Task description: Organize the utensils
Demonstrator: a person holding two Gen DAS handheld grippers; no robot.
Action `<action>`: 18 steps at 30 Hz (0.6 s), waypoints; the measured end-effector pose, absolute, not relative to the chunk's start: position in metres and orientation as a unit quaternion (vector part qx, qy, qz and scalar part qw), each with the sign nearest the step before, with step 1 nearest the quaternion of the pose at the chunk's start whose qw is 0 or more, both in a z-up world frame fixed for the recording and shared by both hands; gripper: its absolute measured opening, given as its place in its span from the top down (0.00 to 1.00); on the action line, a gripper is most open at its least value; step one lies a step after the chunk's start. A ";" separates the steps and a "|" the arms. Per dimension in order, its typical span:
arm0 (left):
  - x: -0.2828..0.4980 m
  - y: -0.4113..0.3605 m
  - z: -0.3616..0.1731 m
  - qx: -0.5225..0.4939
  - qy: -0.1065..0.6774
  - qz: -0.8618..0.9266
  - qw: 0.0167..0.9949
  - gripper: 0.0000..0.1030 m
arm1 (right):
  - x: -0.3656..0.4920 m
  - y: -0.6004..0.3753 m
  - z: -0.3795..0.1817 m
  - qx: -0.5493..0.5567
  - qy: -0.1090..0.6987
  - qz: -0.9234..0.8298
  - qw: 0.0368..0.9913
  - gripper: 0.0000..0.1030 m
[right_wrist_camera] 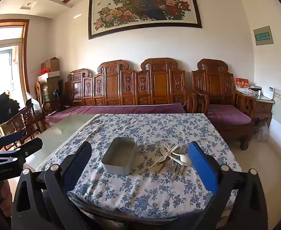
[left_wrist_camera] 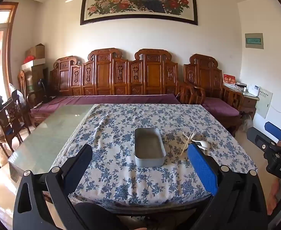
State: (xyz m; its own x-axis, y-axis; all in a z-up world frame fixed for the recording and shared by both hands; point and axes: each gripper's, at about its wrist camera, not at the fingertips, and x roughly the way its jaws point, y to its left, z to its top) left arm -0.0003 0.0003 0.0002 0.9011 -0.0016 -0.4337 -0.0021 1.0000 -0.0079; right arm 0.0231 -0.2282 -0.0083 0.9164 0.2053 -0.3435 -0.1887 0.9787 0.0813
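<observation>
An empty grey metal box (left_wrist_camera: 149, 147) (right_wrist_camera: 119, 157) stands on the blue-flowered tablecloth (left_wrist_camera: 121, 174) (right_wrist_camera: 140, 195). To its right lies a pile of utensils (right_wrist_camera: 172, 157): white plastic spoons, forks and metal pieces; in the left wrist view the pile (left_wrist_camera: 193, 140) is partly hidden behind a blue finger pad (left_wrist_camera: 202, 170). My left gripper (left_wrist_camera: 139, 160) is open and empty above the table's near edge, facing the box. My right gripper (right_wrist_camera: 139, 158) is open and empty, also near the front edge. Each gripper shows at the edge of the other's view, the right one (left_wrist_camera: 274, 143) and the left one (right_wrist_camera: 10, 149).
The left part of the table is bare glass (left_wrist_camera: 50, 134) (right_wrist_camera: 63, 130). A carved wooden sofa with purple cushions (left_wrist_camera: 121, 80) (right_wrist_camera: 132, 88) stands behind the table. Wooden chairs (left_wrist_camera: 8, 122) stand at the left. A side table (right_wrist_camera: 263, 103) stands at the right wall.
</observation>
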 end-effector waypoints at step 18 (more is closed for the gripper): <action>0.001 0.000 0.003 -0.001 0.220 0.001 0.976 0.07 | 0.024 -0.230 -0.009 0.032 0.178 0.103 0.978 0.02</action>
State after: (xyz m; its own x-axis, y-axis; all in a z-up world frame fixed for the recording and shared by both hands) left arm 0.0006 0.0002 0.0027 0.9034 0.0007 -0.4288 -0.0018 1.0000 -0.0020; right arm 0.0239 -0.2303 -0.0091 0.9154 0.2132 -0.3415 -0.1908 0.9767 0.0984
